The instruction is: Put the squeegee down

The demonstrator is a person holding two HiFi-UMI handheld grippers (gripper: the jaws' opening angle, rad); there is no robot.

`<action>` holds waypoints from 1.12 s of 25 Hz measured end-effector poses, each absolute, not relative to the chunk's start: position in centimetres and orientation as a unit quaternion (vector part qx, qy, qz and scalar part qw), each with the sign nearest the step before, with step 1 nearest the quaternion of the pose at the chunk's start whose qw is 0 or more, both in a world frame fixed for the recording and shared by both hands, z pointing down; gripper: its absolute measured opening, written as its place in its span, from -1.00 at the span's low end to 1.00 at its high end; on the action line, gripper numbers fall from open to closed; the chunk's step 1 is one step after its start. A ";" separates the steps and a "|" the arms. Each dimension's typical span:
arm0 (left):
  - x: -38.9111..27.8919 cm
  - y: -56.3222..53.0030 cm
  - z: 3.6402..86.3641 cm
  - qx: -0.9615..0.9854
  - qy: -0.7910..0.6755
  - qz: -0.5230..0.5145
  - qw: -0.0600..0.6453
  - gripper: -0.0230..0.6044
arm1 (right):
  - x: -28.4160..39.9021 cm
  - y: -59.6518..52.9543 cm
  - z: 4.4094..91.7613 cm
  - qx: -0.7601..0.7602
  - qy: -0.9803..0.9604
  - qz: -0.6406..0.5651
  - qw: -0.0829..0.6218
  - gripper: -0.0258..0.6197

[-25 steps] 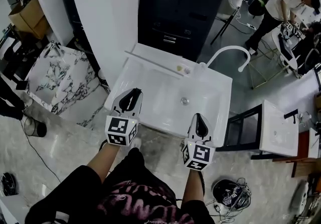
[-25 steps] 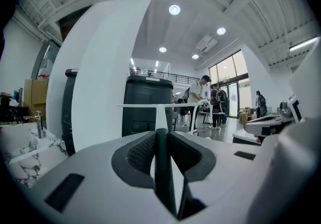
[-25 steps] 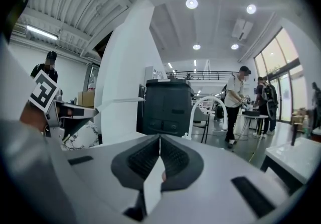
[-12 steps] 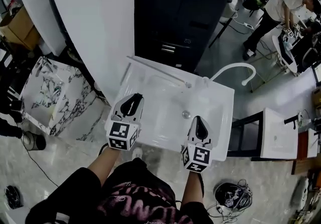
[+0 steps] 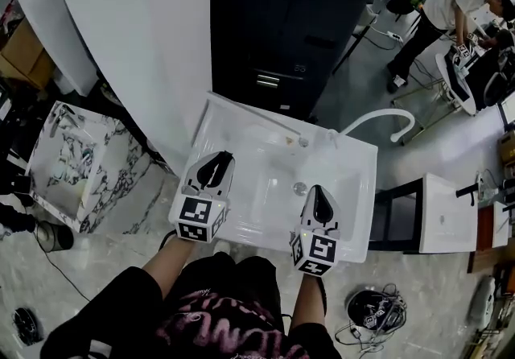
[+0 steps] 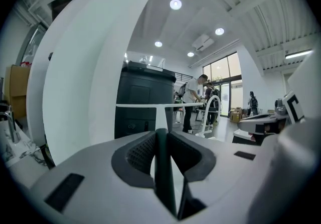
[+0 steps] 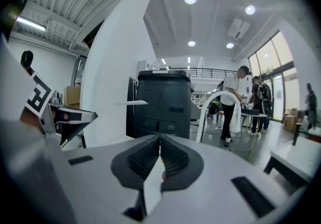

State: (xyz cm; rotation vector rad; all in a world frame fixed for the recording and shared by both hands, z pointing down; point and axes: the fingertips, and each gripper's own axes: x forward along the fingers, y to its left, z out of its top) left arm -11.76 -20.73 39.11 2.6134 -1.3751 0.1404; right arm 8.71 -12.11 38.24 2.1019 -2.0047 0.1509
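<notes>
My left gripper [image 5: 215, 158] [image 6: 160, 135] is shut on the thin dark handle of the squeegee [image 6: 160, 110]. The squeegee's white stem rises from the jaws to a long white blade [image 5: 253, 117] held level over the back of the white sink [image 5: 358, 196]. The blade's end [image 7: 131, 102] also shows in the right gripper view, up and to the left. My right gripper [image 5: 319, 191] [image 7: 160, 140] is shut with nothing in it, over the sink's front right part. Both grippers hover side by side above the basin.
A curved white faucet [image 5: 378, 117] stands at the sink's back right. Behind the sink is a black cabinet [image 5: 290, 19], and a white column [image 5: 137, 27] rises at its left. A marble slab [image 5: 64, 156] lies at the left; a second sink [image 5: 447, 212] is at the right. People [image 5: 459, 3] work far right.
The view has shifted so the sink sits lower and nearer under both grippers. Both grippers keep their grip and spacing, the squeegee still held in the left.
</notes>
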 end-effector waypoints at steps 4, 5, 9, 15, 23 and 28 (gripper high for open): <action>-11.9 -21.2 39.4 0.878 -0.466 0.047 0.096 -0.64 | 8.9 -12.4 38.4 0.718 -0.684 0.051 0.116 -0.85; -11.9 -21.3 39.4 0.877 -0.468 0.047 0.096 -0.64 | 9.0 -12.5 38.4 0.718 -0.684 0.051 0.116 -0.85; -11.5 -21.4 39.4 0.874 -0.474 0.049 0.095 -0.64 | 9.8 -12.7 38.4 0.716 -0.687 0.053 0.115 -0.85; -10.4 -21.8 39.2 0.862 -0.494 0.051 0.096 -0.64 | 11.1 -13.9 38.4 0.698 -0.705 0.052 0.114 -0.85; -8.5 -21.9 38.6 0.848 -0.519 0.061 0.089 -0.64 | 13.9 -14.9 38.6 0.678 -0.724 0.055 0.112 -0.85; -7.3 -22.2 38.3 0.844 -0.526 0.066 0.081 -0.64 | 15.2 -15.5 38.9 0.672 -0.730 0.060 0.107 -0.85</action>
